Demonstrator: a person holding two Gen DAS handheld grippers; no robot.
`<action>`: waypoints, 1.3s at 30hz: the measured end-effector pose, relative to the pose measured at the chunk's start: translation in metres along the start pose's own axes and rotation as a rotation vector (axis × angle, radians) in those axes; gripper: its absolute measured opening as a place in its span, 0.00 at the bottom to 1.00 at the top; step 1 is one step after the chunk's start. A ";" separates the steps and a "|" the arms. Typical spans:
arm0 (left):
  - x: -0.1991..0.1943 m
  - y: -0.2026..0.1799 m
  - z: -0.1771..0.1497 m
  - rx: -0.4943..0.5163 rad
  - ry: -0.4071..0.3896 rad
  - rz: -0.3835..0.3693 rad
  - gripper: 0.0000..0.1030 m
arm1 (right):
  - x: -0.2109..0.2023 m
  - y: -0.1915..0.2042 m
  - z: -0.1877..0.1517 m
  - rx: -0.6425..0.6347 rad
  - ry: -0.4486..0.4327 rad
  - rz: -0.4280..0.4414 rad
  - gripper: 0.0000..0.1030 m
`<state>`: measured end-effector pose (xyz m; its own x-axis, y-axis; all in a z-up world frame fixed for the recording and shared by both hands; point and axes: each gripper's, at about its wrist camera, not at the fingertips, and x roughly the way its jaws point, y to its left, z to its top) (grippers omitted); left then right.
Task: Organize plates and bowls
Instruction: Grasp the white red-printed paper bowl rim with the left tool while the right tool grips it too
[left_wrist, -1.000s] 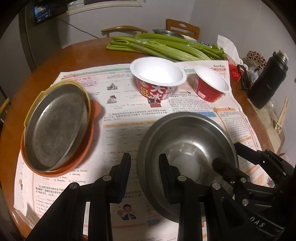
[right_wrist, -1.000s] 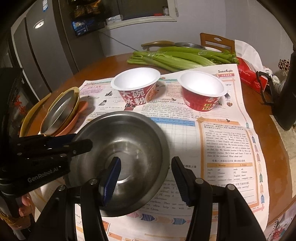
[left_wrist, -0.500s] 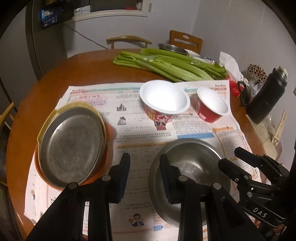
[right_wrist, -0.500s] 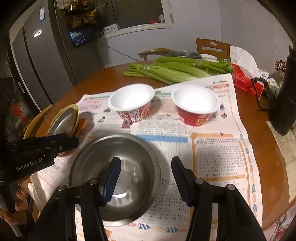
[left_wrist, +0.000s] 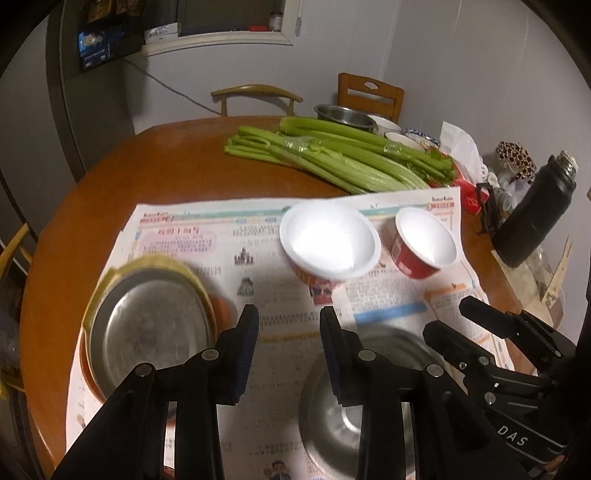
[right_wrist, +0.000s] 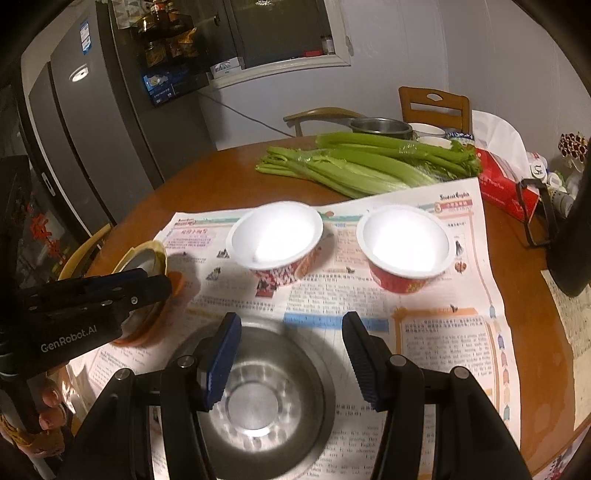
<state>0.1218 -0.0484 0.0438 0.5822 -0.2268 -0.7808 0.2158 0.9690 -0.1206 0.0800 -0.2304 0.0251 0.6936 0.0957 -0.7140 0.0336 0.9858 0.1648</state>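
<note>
A steel bowl (right_wrist: 266, 398) rests on the newspaper right below both grippers, and it also shows in the left wrist view (left_wrist: 369, 417). My left gripper (left_wrist: 289, 317) hovers above the paper between the bowl and a steel plate (left_wrist: 147, 332), jaws a little apart with nothing between them. That plate is stacked on a yellow and an orange plate. My right gripper (right_wrist: 291, 321) hangs over the bowl's far rim, open and empty. Two white-lined red paper bowls (right_wrist: 275, 236) (right_wrist: 404, 240) stand farther back.
Celery stalks (left_wrist: 332, 158) lie across the round wooden table (left_wrist: 166, 162). A black flask (left_wrist: 532, 218) and a red tissue box (right_wrist: 506, 184) stand at the right edge. Another steel bowl (left_wrist: 345, 116) and small dishes sit at the back, near two chairs.
Both grippers have risen and drawn back from the steel bowl, which now sits lower and smaller in both views. More of the table and room shows.
</note>
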 end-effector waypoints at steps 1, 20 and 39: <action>0.002 0.000 0.005 0.002 -0.002 0.001 0.34 | 0.001 0.000 0.003 -0.001 -0.001 -0.001 0.55; 0.080 -0.004 0.061 -0.008 0.079 -0.027 0.35 | 0.074 -0.012 0.050 0.053 0.072 -0.008 0.55; 0.134 -0.003 0.067 -0.021 0.153 -0.044 0.34 | 0.117 -0.007 0.051 0.007 0.128 0.034 0.55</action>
<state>0.2518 -0.0889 -0.0197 0.4463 -0.2530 -0.8584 0.2208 0.9607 -0.1683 0.1978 -0.2334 -0.0252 0.5968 0.1466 -0.7889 0.0166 0.9807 0.1948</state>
